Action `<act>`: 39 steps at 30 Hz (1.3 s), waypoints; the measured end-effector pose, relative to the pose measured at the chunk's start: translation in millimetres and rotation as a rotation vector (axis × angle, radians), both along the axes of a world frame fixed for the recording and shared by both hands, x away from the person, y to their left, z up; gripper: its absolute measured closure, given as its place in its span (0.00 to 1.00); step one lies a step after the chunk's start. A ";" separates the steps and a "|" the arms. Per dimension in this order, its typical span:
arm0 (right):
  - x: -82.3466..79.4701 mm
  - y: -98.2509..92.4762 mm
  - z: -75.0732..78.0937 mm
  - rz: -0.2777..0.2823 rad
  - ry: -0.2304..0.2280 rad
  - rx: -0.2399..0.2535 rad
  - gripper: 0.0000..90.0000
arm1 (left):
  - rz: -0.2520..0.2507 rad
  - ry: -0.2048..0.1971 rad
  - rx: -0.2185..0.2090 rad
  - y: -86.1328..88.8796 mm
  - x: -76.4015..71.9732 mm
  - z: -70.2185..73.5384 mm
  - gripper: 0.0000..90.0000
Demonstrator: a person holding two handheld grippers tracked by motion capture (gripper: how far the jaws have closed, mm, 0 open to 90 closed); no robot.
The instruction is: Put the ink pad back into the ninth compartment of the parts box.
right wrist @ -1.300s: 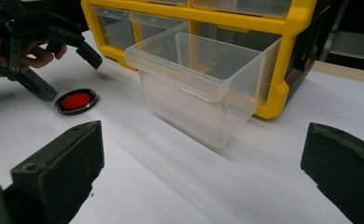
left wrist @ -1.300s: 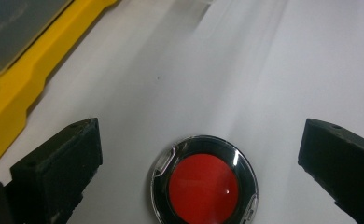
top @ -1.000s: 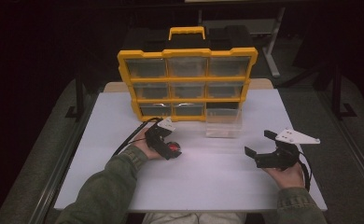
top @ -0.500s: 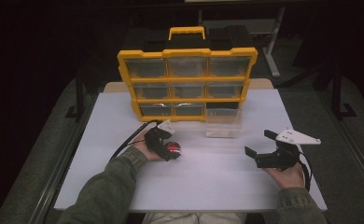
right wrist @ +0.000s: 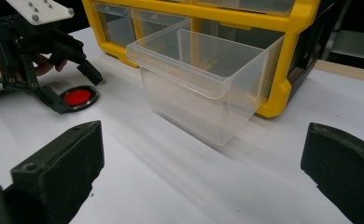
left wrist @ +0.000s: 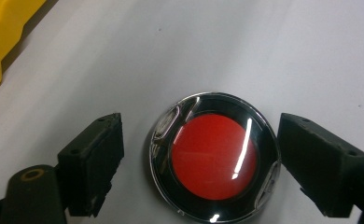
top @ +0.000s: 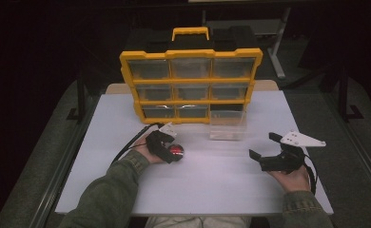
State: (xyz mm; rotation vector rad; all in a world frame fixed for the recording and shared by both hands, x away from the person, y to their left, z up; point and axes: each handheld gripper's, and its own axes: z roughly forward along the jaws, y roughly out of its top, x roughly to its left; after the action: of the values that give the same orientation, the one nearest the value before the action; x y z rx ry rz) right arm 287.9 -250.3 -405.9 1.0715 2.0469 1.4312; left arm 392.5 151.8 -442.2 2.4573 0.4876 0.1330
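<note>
Your left tongs (left wrist: 201, 163) are down over the red disc (left wrist: 213, 162), a round red face in a black ring with a chrome rim, lying flat on the white bench (top: 221, 180). The jaws have just been closing, and the disc sits between them. In the left gripper view the right jaw stands at the chrome rim, touching or all but touching; the left jaw is just off it, with a strip of bench showing between pad and rim. So the tongs are half closed around the disc, not yet pinching it.

In the high view the red disc (top: 176, 151) lies left of the bench's middle, in front of the yellow organizer (top: 190, 85) and well apart from it. Your left tongs (top: 171, 149) cover its near-left edge, and your left hand (top: 148, 149) rests on the bench behind them.

Your right tongs (top: 264, 149) are spread wide with nothing between the jaws, held level just above the bench at its right side. Your right hand (top: 293, 178) is under them.

A clear plastic bin (top: 227, 126) stands upright on the bench, right in front of the organizer's bottom right slot. In the right gripper view the clear plastic bin (right wrist: 203, 88) is empty, its back edge close against the organizer's yellow frame; whether they touch, you cannot tell.

The organizer stands upright at the far edge of the bench, three rows of three clear drawers, with a yellow carry handle (top: 190, 32) on top.
</note>
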 end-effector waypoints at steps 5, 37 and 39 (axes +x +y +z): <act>-0.1 -0.3 0.2 -0.001 0.000 0.002 0.00 | -0.010 -0.019 -0.010 -0.6 -2.9 2.2 0.30; -0.1 -1.1 1.1 0.001 -0.007 0.013 0.00 | -0.049 0.021 -0.044 5.2 10.5 41.4 0.34; -0.1 -1.3 1.1 0.000 -0.006 0.013 0.00 | -0.057 0.021 -0.035 3.8 11.8 44.4 0.34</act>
State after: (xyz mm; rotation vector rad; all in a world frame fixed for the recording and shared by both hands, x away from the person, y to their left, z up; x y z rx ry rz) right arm 287.8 -251.7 -404.8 1.0717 2.0360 1.4473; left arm 404.2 155.5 -397.9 2.4380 0.4247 0.0746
